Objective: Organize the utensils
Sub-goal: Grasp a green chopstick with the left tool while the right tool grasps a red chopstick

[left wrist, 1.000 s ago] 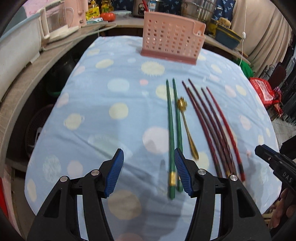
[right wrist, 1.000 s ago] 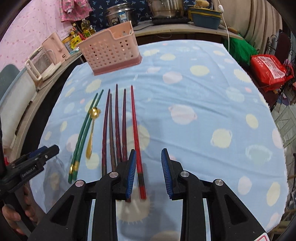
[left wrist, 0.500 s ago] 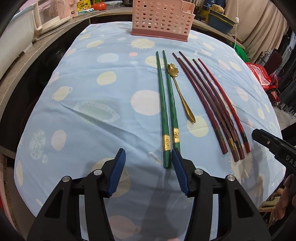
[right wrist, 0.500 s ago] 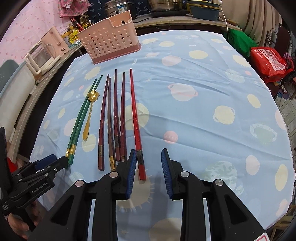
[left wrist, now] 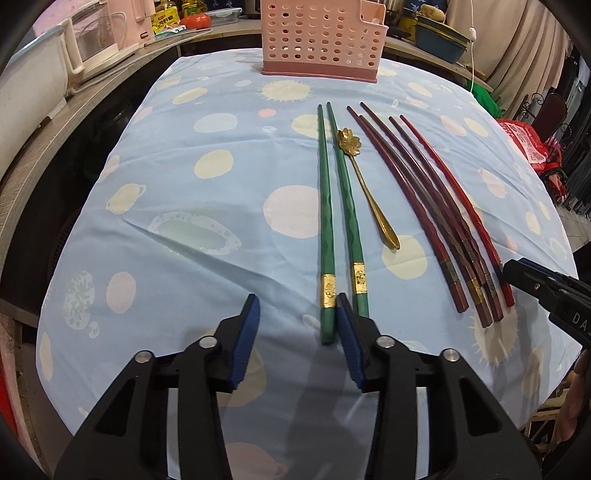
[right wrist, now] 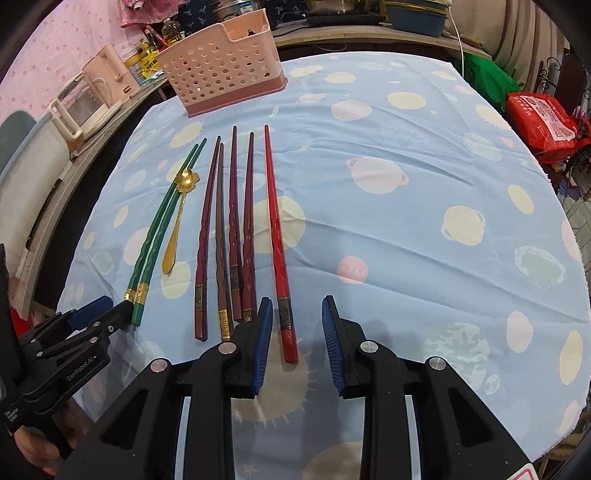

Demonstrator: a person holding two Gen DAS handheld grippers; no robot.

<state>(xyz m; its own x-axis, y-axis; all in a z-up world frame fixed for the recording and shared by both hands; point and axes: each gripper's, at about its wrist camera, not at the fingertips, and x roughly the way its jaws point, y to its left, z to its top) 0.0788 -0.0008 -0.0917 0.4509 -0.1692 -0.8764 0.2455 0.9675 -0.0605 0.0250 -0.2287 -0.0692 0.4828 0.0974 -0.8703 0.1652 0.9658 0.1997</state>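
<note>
Two green chopsticks (left wrist: 327,221) (right wrist: 153,240), a gold flower-bowl spoon (left wrist: 365,188) (right wrist: 177,221), several dark red chopsticks (left wrist: 424,206) (right wrist: 232,229) and one bright red chopstick (right wrist: 275,236) lie side by side on the blue cloth. A pink perforated utensil basket (left wrist: 321,35) (right wrist: 221,74) stands at the far edge. My left gripper (left wrist: 297,328) is open, its near ends of the green chopsticks beside its right finger. My right gripper (right wrist: 295,332) is open, with the bright red chopstick's near end between its fingers.
The table (right wrist: 406,221) has a blue cloth printed with planets. A counter with a pink kettle (right wrist: 107,85), bottles and pots runs behind and to the left. A red bag (right wrist: 543,125) lies off the right edge.
Both grippers have drawn back toward the table's near edge. They now sit at the near ends of the chopsticks. Both stay open.
</note>
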